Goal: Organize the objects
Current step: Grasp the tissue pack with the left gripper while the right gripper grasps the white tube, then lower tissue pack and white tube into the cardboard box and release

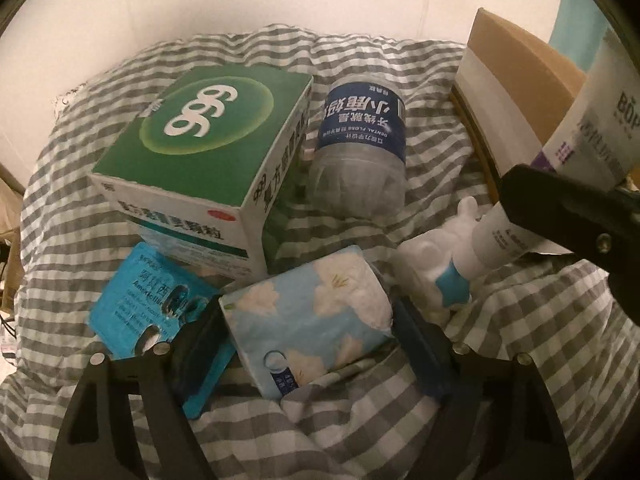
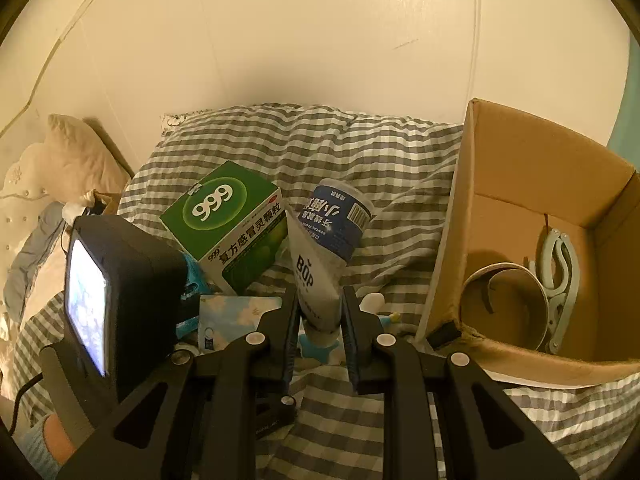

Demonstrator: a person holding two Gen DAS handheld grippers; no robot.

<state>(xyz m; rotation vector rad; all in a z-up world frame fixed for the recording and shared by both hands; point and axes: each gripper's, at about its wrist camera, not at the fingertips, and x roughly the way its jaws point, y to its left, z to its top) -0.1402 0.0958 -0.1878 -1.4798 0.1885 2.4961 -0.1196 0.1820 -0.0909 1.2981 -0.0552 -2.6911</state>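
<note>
Left gripper (image 1: 310, 320) straddles the tissue pack (image 1: 310, 300), fingers either side; can't tell if pads touch. Blue pill packet (image 1: 148, 304) just left of it, partly under the left finger. Green box (image 1: 208, 148) ahead-left, floss bottle (image 1: 362, 136) ahead, lying down. White figurine (image 1: 434, 264) ahead-right. Right gripper (image 1: 560, 216) further right, clamped on a white tube (image 1: 592, 120), w/ cardboard box (image 1: 516, 80) behind. All on checked bedding (image 1: 520, 360).

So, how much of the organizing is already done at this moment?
Done: the cardboard box already holds a paper roll and a hanger. In hand: the right gripper grips the white tube; the left gripper straddles the tissue pack. Left on the bed: green box, floss jar, blue packet, white figurine.
</note>
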